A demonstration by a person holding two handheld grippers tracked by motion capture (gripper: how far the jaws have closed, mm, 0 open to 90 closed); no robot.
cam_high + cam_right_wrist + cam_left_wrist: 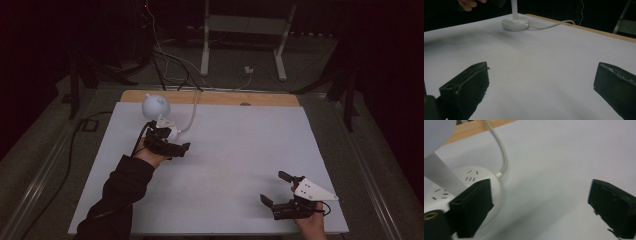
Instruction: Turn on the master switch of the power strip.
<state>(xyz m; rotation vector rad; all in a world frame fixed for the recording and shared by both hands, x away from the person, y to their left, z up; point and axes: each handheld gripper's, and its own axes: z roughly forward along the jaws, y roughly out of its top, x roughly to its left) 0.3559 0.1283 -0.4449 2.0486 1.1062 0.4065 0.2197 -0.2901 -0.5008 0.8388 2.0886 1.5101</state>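
Observation:
A white desk lamp stands at the back left of the table, with a round head (156,106) and a round base (171,132) that carries socket slots (471,176). Its pale stem (441,175) rises from the base. My left gripper (180,150) is open right beside the base; in the left gripper view (541,205) one jaw overlaps the base's rim and only bare sheet lies between the jaws. My right gripper (273,187) rests open near the front right, nothing between its jaws (541,82). From there the base (515,24) sits far off.
A white cable (192,117) runs from the base over the wooden back edge (260,98). White sheet (235,160) covers the table. Beyond it are a dark floor, loose wires and a metal stand (280,45).

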